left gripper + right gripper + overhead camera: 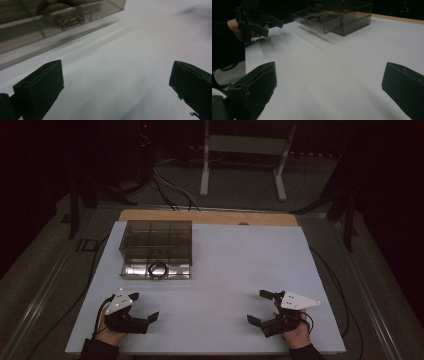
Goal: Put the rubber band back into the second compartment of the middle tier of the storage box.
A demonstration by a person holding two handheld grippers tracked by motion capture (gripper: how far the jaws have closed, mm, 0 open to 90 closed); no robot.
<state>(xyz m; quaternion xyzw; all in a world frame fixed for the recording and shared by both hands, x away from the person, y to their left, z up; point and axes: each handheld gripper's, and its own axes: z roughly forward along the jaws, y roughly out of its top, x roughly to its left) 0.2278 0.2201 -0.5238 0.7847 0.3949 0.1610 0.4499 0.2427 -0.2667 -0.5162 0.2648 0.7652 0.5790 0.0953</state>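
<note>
A: What do the grippers look like?
B: The left gripper (146,307) and right gripper (261,307) are black, with blocky jaws, each topped by a grey three-cornered plate.
A: Clothing?
B: Dark sleeves (100,351).

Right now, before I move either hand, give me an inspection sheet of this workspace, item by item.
Surface: white board on a wooden tabletop, bare in the middle.
Job's things: smoky transparent drawer box at far left; its bottom drawer pulled out, a dark ring-shaped item inside.
Clutter: nothing seen.
Grippers: left gripper and right gripper near the front edge, both open, holding nothing.
Cables: black cables on the floor beyond the table.
Surroundings: dark room; white stand behind the table.
</note>
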